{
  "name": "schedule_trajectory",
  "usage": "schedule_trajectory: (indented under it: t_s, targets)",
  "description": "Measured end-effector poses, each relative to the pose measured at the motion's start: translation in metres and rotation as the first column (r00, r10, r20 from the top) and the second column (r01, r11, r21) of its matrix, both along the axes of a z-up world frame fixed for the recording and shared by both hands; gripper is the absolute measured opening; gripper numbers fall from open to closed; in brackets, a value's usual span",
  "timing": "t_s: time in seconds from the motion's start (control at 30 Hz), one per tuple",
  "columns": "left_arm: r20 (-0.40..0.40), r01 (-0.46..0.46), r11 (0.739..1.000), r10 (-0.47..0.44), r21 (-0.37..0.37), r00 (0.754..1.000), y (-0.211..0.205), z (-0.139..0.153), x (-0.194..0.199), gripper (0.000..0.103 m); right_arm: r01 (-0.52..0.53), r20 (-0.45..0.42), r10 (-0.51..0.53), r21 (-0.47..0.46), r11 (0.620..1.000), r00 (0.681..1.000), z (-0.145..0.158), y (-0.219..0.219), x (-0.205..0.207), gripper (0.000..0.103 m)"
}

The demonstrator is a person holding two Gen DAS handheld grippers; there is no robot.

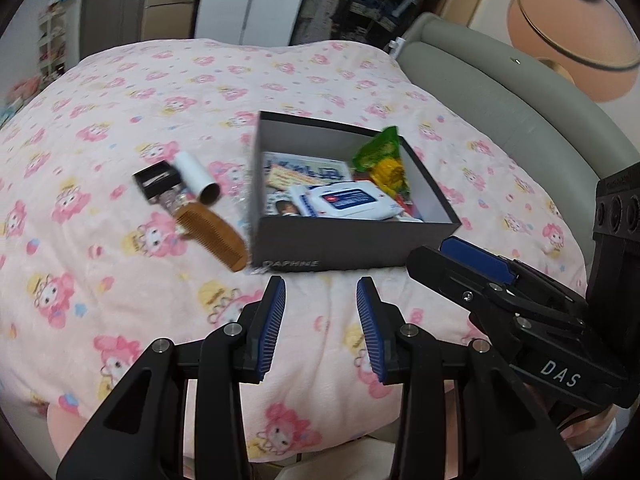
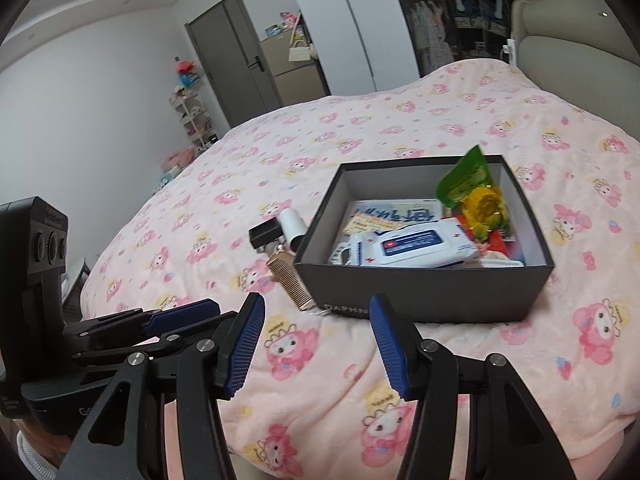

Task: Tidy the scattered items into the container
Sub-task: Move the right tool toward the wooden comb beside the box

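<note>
Wooden comb (image 1: 212, 236) lies on the blanket (image 1: 120, 120) just left of the box (image 1: 352, 240), long axis pointing toward your left gripper (image 1: 321, 328), nearer than the right gripper (image 2: 317, 344); both gape empty.

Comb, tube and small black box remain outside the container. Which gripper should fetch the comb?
Probably left: the comb lies left of the box, nearer the open left gripper.

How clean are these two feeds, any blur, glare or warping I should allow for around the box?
Left wrist view: the dark grey cardboard box and brown wooden comb are smeared by motion blur; fisheye bends the pink cartoon-print blanket. Right wrist view: the box is slightly sharper, edges still soft; lighting is flat, without glare.
</note>
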State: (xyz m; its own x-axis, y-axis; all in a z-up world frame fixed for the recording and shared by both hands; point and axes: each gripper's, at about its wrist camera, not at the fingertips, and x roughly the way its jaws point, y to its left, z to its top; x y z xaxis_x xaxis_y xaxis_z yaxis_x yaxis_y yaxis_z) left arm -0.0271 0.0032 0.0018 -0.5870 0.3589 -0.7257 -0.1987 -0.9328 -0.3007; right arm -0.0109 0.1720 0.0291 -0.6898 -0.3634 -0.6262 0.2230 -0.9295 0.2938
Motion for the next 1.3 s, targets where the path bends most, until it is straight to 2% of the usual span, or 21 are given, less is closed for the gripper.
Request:
schedule_trajectory:
  t_s: [0.27, 0.4, 0.5, 0.63, 0.8, 0.9, 1.1, 1.17, 1.2, 1.23, 1.3]
  targets:
    - [0.034, -0.148, 0.988, 0.147, 0.034, 0.989, -0.066, -0.019, 0.0, 0.036, -0.121, 0.034, 0.121, -0.01, 0.993, 0.992, -0.018, -0.059, -0.023, 0.051]
    - [0.033, -0.255, 0.966, 0.254, 0.043, 0.967, -0.096, -0.034, -0.002, 0.036, -0.167, 0.076, 0.172, -0.06, 0.984, 0.982, -0.036, -0.083, -0.04, 0.051]
    - [0.062, -0.288, 0.956, 0.284, 0.063, 0.957, -0.11, -0.051, -0.01, 0.037, -0.151, 0.125, 0.158, -0.061, 0.987, 0.98, -0.058, -0.092, -0.055, 0.051]
    - [0.1, -0.296, 0.952, 0.288, 0.081, 0.952, -0.118, -0.078, -0.027, 0.036, -0.097, 0.18, 0.102, -0.038, 0.995, 0.978, -0.086, -0.089, -0.074, 0.051]
    - [0.152, -0.277, 0.952, 0.257, 0.128, 0.954, -0.115, -0.108, -0.063, 0.036, -0.137, 0.22, 0.14, -0.029, 0.99, 0.965, -0.113, -0.09, -0.093, 0.049]
    - [0.197, -0.257, 0.951, 0.222, 0.171, 0.955, -0.108, -0.126, -0.092, 0.036, -0.112, 0.26, 0.122, -0.053, 0.992, 0.958, -0.13, -0.087, -0.102, 0.048]
    - [0.262, -0.222, 0.951, 0.163, 0.216, 0.951, -0.088, -0.155, -0.133, 0.036, -0.07, 0.288, 0.079, -0.039, 0.997, 0.955, -0.151, -0.081, -0.115, 0.033]
    - [0.272, -0.223, 0.948, 0.158, 0.227, 0.949, -0.083, -0.161, -0.141, 0.037, -0.065, 0.29, 0.073, -0.037, 0.997, 0.954, -0.156, -0.079, -0.12, 0.032]
    - [0.276, -0.226, 0.947, 0.16, 0.228, 0.948, -0.081, -0.163, -0.145, 0.039, -0.061, 0.292, 0.069, -0.037, 0.997, 0.954, -0.158, -0.078, -0.122, 0.032]
    - [0.279, -0.23, 0.946, 0.163, 0.228, 0.946, -0.079, -0.166, -0.149, 0.047, -0.058, 0.295, 0.067, -0.039, 0.998, 0.953, -0.16, -0.076, -0.124, 0.032]
    - [0.28, -0.239, 0.943, 0.171, 0.229, 0.944, -0.075, -0.171, -0.157, 0.055, -0.052, 0.3, 0.064, -0.047, 0.998, 0.952, -0.163, -0.073, -0.126, 0.031]
